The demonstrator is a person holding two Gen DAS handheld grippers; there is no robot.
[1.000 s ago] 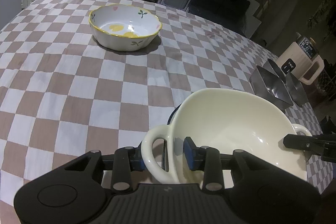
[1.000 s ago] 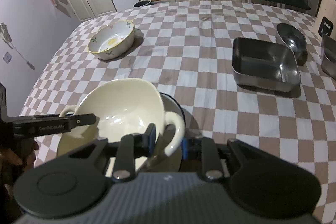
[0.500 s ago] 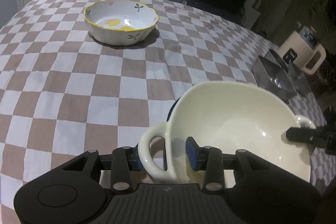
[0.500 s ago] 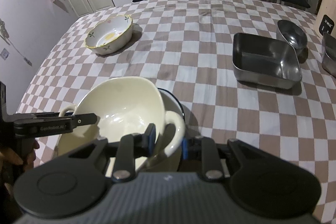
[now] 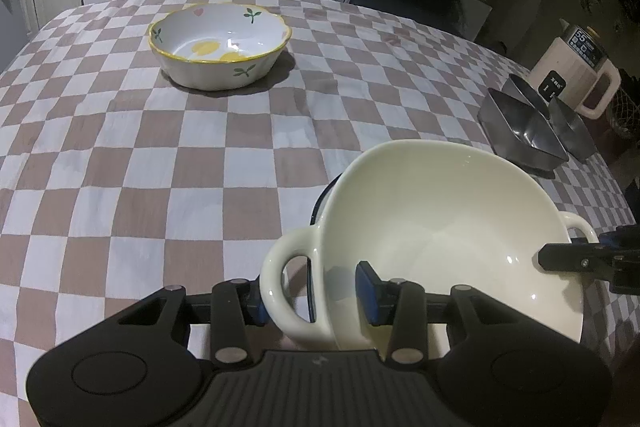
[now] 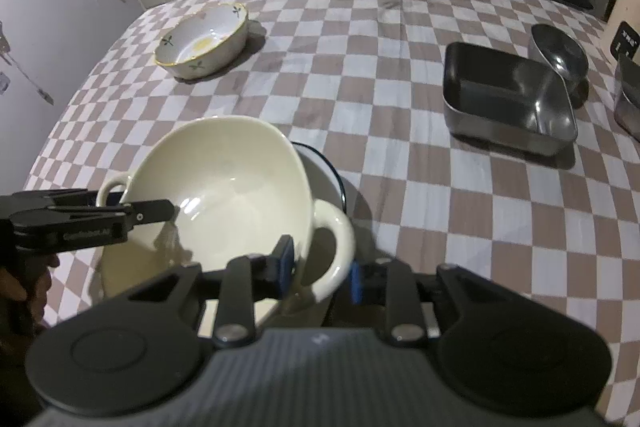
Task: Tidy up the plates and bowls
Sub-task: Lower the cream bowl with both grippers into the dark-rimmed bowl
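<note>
Checkered tablecloth [image 5: 160,163] carries everything — a steel tray [image 6: 508,107] off to one side, a flowered bowl [image 5: 220,45] far back. Nearest, the cream two-handled bowl [image 5: 440,227] sits tilted on a dark-rimmed plate [image 6: 328,167]. Left gripper [image 5: 312,293] straddles one handle and wall; whether its pads press I cannot tell. Right gripper [image 6: 320,267] is opening — its pads flank the other handle.

Cream two-handled bowl [image 5: 448,227] – brown-and-white checked tablecloth [image 5: 160,167] – white bowl [image 5: 220,45] (yellow rim, green sprigs)
</note>
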